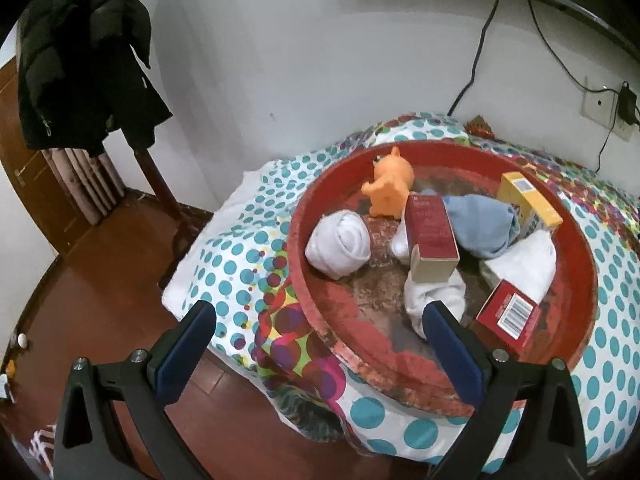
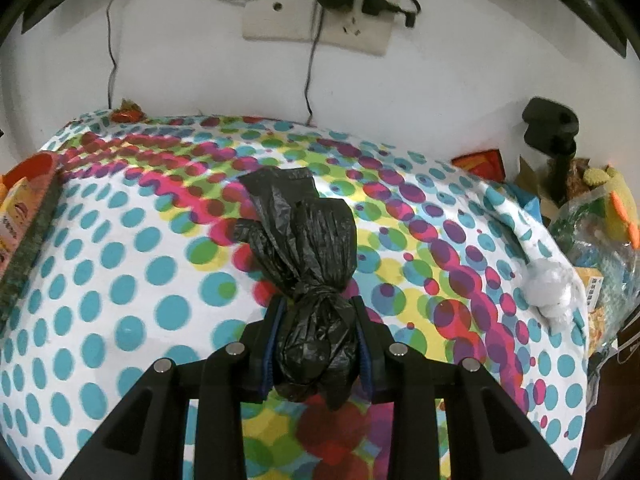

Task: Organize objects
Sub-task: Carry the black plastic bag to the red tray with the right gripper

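Observation:
A round red tray (image 1: 316, 320) rests on the dotted cloth (image 1: 240, 248). In it lie an orange toy animal (image 1: 390, 186), a rolled white sock (image 1: 340, 244), a blue sock (image 1: 480, 224), a dark red box (image 1: 430, 232), a yellow box (image 1: 528, 200), a red barcoded box (image 1: 506, 316) and white cloth pieces. My left gripper (image 1: 320, 312) hangs wide open over the tray's near rim, with nothing between its fingers. In the right wrist view, my right gripper (image 2: 318, 304) is shut on a knotted black plastic bag (image 2: 308, 240) above the dotted cloth (image 2: 140, 280).
A dark jacket (image 1: 84, 52) hangs on a stand at the left above the wooden floor (image 1: 100, 264). Wall sockets and cables (image 2: 316, 20) sit behind the table. The tray's edge (image 2: 28, 216) shows at left; a white wad (image 2: 550, 286) and cluttered packages (image 2: 592, 232) lie at right.

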### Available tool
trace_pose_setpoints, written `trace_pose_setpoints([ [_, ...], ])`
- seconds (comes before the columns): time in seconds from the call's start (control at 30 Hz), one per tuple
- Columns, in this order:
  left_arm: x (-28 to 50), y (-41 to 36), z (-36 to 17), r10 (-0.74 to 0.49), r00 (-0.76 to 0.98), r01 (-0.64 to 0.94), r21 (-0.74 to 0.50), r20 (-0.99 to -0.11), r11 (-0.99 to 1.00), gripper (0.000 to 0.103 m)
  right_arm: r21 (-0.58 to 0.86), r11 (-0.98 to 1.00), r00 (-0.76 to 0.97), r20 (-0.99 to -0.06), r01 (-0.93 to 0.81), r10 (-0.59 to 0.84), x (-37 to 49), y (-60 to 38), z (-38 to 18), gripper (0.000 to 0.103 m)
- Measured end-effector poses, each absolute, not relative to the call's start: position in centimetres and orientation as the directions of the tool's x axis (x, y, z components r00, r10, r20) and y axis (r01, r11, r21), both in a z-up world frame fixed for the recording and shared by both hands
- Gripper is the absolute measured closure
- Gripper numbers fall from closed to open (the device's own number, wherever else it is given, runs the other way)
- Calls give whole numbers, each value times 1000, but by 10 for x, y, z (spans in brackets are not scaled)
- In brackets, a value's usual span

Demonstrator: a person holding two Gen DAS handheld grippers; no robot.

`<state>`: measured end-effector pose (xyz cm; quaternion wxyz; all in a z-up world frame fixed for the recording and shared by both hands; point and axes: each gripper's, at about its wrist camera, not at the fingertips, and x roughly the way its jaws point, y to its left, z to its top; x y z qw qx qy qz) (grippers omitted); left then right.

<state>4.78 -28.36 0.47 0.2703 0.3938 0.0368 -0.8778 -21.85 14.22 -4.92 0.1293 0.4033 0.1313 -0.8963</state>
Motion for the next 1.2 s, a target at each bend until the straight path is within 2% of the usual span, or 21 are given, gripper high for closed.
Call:
trace_pose_setpoints([
  [0.2,47,-285,4,-445,-542,499,153,-713,-853,0,-129,-919,-635,-758,372,-151,-204,124,-39,71],
  [0.63,52,-298,7,-404,-554,520,77,-728,-851,0,-121,-873,-621,-749,473,-232,-166,72,-13,71],
  [1.2,53,-303,6,-415,-541,540,75,-732,-838,0,-100,-780,-570,-740,617,-356,-127,-17,18,71],
])
